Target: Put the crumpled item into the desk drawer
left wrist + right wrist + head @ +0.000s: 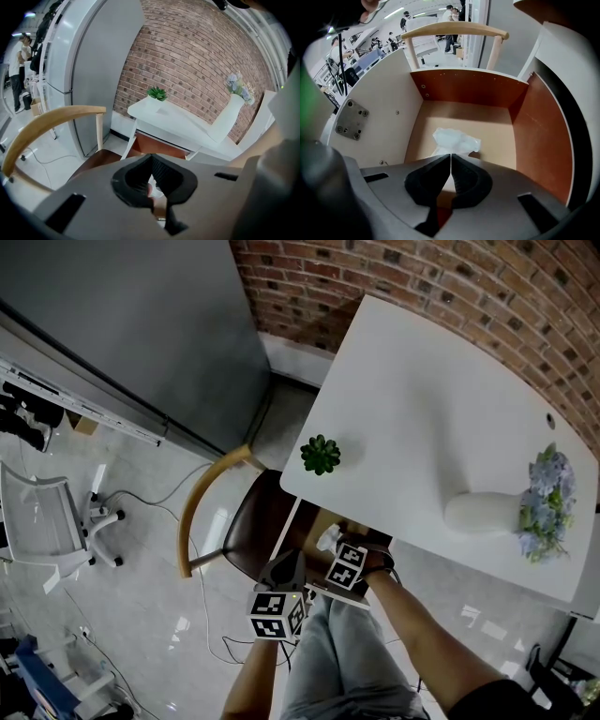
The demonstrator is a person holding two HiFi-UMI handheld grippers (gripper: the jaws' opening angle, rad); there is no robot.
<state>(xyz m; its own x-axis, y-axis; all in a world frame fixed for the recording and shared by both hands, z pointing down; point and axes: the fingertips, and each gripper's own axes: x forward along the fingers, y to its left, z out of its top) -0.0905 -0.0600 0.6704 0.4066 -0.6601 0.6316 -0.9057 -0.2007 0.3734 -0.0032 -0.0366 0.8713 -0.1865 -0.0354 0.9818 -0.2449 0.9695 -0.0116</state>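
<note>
The desk drawer (464,93) stands pulled out under the white desk (422,409); it is red-brown inside with a pale left wall. A crumpled white paper (455,140) hangs low over the drawer's bottom, at the tips of my right gripper (451,157), which is shut on the paper's near edge. In the head view the paper (327,539) shows just ahead of the right gripper (339,554), inside the drawer (314,521). My left gripper (286,570) hovers to the left, over my lap, shut with nothing in it (151,159). From there the drawer's side (159,146) shows below the desktop.
A wooden-backed chair (211,493) with a brown seat stands left of the drawer, its backrest (454,29) just beyond the drawer's far wall. On the desk are a small green plant (321,455) and a white vase of flowers (487,512). A brick wall lies behind.
</note>
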